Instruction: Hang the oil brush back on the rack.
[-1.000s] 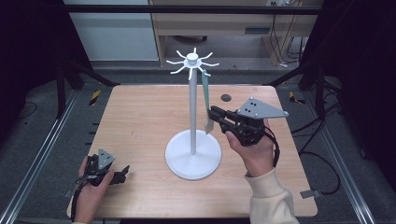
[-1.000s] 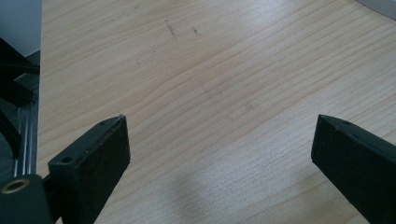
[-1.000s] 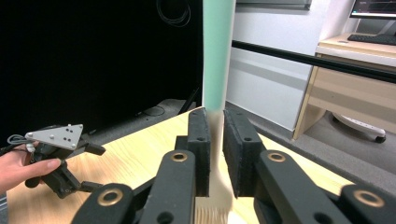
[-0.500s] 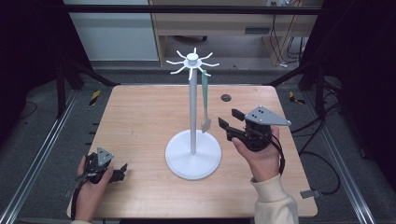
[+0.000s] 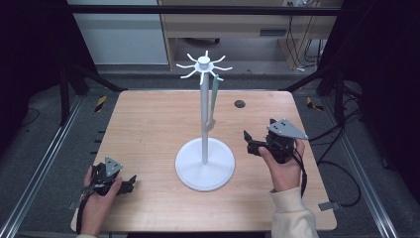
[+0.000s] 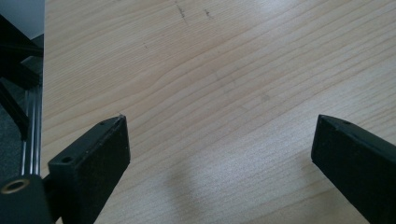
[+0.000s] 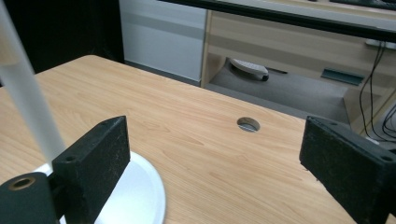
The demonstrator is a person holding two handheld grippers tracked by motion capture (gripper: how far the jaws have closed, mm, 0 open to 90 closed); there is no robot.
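A white stand point(image 5: 203, 119) with a round base point(image 5: 218, 173) and spokes at its top rises from the middle of the table. A green strip point(image 5: 213, 101) hangs from one spoke beside the pole. Low to the right of the base, my right gripper point(image 5: 249, 141) is open and points toward the stand. Its jaws have just been opening, and nothing lies between them. In the right gripper view the gripper point(image 7: 215, 144) frames bare wood, with the pole point(image 7: 28, 102) at the left. My left gripper point(image 5: 130, 183) rests open at the table's front left, and its own view has the gripper point(image 6: 219, 140) over bare wood.
The wooden table point(image 5: 148, 129) has a small round hole point(image 5: 239, 104) behind the right gripper, also in the right gripper view as the hole point(image 7: 248, 124). Dark metal frame rails run along both sides. A desk and cables stand beyond the far edge.
The right gripper has let go of the green strip's lower end, opened its jaws, and sunk down and to the right away from the stand. The left gripper has stayed put.
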